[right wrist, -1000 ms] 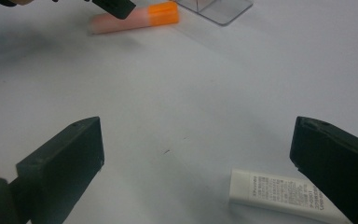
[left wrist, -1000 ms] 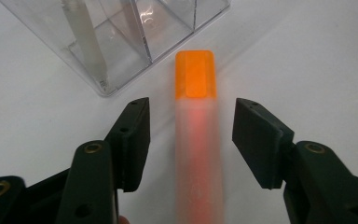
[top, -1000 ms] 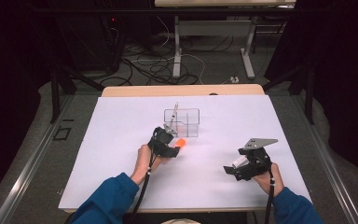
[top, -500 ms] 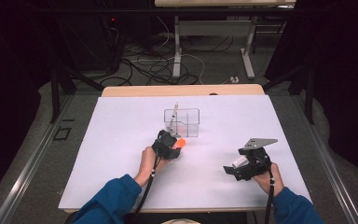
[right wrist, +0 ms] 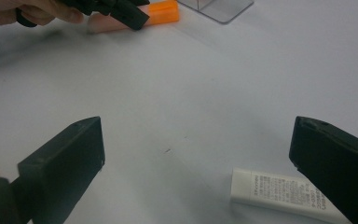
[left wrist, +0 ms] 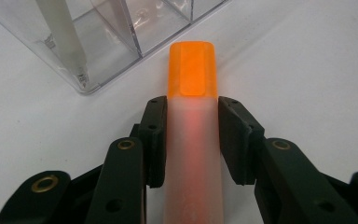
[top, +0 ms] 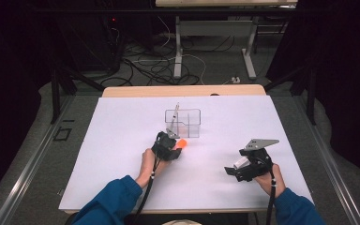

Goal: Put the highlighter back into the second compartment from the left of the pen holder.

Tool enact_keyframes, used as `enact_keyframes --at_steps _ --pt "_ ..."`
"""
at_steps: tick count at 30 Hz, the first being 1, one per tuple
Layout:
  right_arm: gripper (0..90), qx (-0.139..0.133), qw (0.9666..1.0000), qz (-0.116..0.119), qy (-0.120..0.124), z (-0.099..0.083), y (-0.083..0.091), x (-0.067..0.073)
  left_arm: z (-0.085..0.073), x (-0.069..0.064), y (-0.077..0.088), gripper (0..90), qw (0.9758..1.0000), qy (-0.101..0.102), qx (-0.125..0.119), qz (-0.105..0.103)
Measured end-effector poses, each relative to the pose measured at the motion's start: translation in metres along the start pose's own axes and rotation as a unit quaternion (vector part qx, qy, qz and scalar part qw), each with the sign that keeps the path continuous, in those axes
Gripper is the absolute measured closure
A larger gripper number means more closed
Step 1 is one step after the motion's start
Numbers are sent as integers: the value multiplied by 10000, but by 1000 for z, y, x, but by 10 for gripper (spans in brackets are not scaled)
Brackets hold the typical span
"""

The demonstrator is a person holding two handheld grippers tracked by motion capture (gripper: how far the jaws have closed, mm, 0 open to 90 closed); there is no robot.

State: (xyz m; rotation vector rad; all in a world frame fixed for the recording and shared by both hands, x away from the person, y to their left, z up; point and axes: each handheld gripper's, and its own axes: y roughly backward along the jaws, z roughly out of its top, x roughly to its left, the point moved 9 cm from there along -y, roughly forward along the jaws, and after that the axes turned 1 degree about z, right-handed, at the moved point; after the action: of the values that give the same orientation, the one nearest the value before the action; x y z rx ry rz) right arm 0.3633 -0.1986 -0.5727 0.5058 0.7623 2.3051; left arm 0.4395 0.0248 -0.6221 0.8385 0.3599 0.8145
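A: From the high view, the left gripper (top: 172, 146) lies low on the white table (top: 122, 140), its jaws having just been closing, the orange highlighter (top: 181, 143) between them, just in front of the clear organizer (top: 183, 123).

B: Handy for dropping it in, I'd judge. The forearm reaches forward, wrist flat.

A: Left gripper view: the pads (left wrist: 154, 135) pinch the frosted barrel, orange cap pointing at the organizer (left wrist: 121, 42), where a white pen (left wrist: 65, 37) already leans.

B: Right gripper view?

A: Jaws spread wide, nothing pinched; a white tube (right wrist: 279, 191) lies on the table between them. The right gripper (top: 236, 169) waits, hand resting near the table's front edge.
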Motion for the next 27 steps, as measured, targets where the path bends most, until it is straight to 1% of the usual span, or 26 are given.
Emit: enact_keyframes --at_steps 1,3,4,5,6,7,10,11,12,13,14,16,17,19,20,25,26,27 --pt "29 2 10000 -7 9 0 0 0 -1 1 1 648 10000 -36 40 -26" --pt "29 8 10000 1 9 0 0 0 0 2 2 649 10000 -5 11 -88" --pt "29 8 10000 3 9 0 0 0 0 2 2 649 9999 27 -30 -107" --pt "29 5 10000 5 8 0 0 0 1 3 4 648 9999 10 -66 -106" --pt "29 0 10000 10 7 0 0 0 2 2 5 649 9998 55 -118 -125" --pt "29 0 10000 4 5 0 1 0 2 4 7 649 9999 21 -129 -113" --pt "29 -10 10000 8 10 0 1 0 5 5 13 648 9995 -12 -279 -130" --pt "28 -55 10000 14 0 1 1 1 6 6 15 648 9994 -23 -332 -115" --pt "28 -55 10000 13 -3 1 1 1 6 6 18 648 9992 -25 -366 -174" --pt "28 2 10000 15 6 0 2 0 7 6 20 649 9990 -22 -401 -189" --pt "28 -14 10000 10 10 1 1 0 7 7 22 648 9989 -26 -435 -177" --pt "28 -56 10000 5 9 1 1 0 9 7 25 648 9983 -29 -551 -208" --pt "28 -5 10000 11 11 1 2 0 10 7 26 648 9978 -5 -639 -192" --pt "28 -57 10000 13 -5 1 1 1 12 7 29 648 9969 -1 -751 -233" --pt "28 -57 10000 12 -4 1 1 1 11 7 31 648 9969 -25 -756 -220" --pt "28 -58 10000 14 -3 1 1 1 14 7 38 648 9947 -95 -1008 -167" --pt "28 -61 10000 14 -3 1 1 1 15 7 39 648 9942 -140 -1058 -140" --pt "28 -63 10000 1 -4 1 1 0 16 7 41 648 9934 -98 -1131 -146"
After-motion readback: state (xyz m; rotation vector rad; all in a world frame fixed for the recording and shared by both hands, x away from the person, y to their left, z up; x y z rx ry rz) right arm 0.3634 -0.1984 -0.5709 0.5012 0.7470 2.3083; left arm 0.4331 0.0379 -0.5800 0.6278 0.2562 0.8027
